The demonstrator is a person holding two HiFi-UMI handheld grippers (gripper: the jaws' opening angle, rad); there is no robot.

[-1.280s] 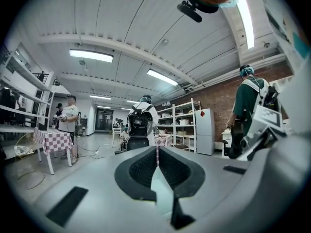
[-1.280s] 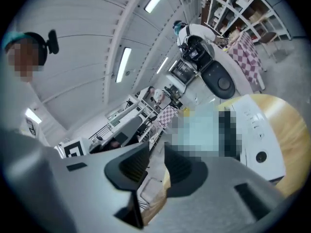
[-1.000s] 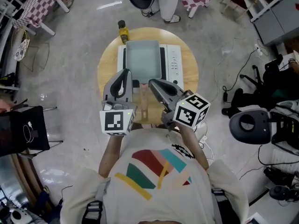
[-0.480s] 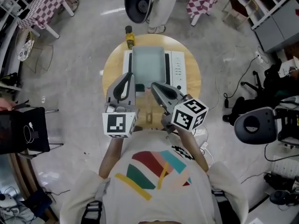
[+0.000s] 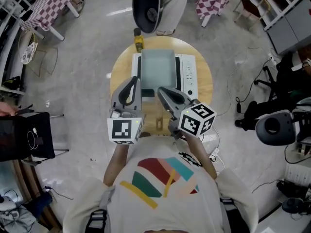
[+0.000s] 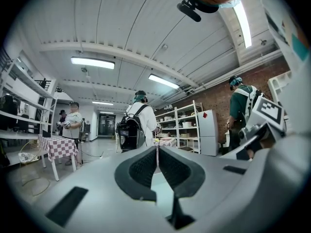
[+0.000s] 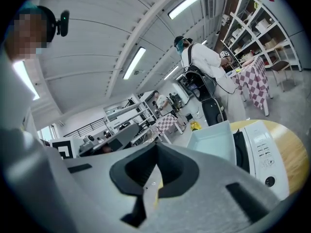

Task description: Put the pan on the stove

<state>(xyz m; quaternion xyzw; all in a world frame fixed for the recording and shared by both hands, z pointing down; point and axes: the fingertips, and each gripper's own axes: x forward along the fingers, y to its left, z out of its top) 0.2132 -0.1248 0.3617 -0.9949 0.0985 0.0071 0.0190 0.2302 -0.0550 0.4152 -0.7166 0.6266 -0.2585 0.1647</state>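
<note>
A pale grey-blue rectangular pan (image 5: pixel 158 67) sits on the white stove (image 5: pixel 187 73), which stands on a round wooden table (image 5: pixel 205 87). In the head view my left gripper (image 5: pixel 132 79) and right gripper (image 5: pixel 159 89) hover side by side over the table's near half, both shut and empty, their tips just short of the pan's near edge. The right gripper view shows the shut right gripper (image 7: pixel 155 148) with the pan (image 7: pixel 214 141) and the stove's control panel (image 7: pixel 265 155) ahead to the right. The left gripper (image 6: pixel 157 147) is shut in its own view and faces the room, not the pan.
A yellow bottle (image 5: pixel 139 41) stands at the table's far edge. A black round fan (image 5: pixel 146 6) and a standing person (image 5: pixel 175 4) are just beyond it. Checkered tables (image 5: pixel 46 8) and shelving ring the floor; cables and black gear (image 5: pixel 272 125) lie at the right.
The head view has shifted a little, so the table and stove sit slightly higher and further right in the picture. Both grippers stay shut and in about the same place.
</note>
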